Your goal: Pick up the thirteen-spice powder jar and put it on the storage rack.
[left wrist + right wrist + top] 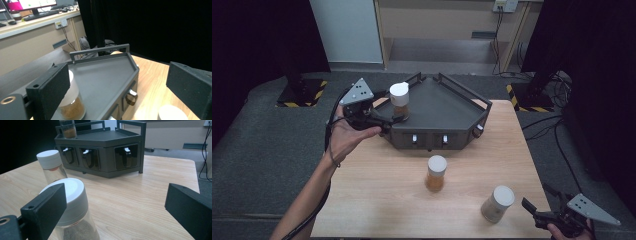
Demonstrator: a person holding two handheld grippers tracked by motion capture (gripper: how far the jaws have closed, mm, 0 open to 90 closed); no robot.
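A dark grey drawer rack [439, 107] stands at the table's back. On its top, at the left corner, stands a white-lidded jar of brown grains [400, 100]. My left gripper [393, 122] is open at that jar's base. In the left gripper view the jar [73, 106] sits just inside the left jaw, unclamped, with the gripper [117, 83] spread wide. A second jar with orange-brown contents [436, 173] stands mid-table. A third jar with dark contents [497, 203] stands front right. My right gripper [536, 198] is open beside it, and this jar [73, 205] is close to its left jaw.
The rack [100, 147] has three front drawers with small handles and a low rail round its top. The wooden table [372, 190] has bare room at the front left. Beyond the table lie grey floor, black curtains and a desk wall.
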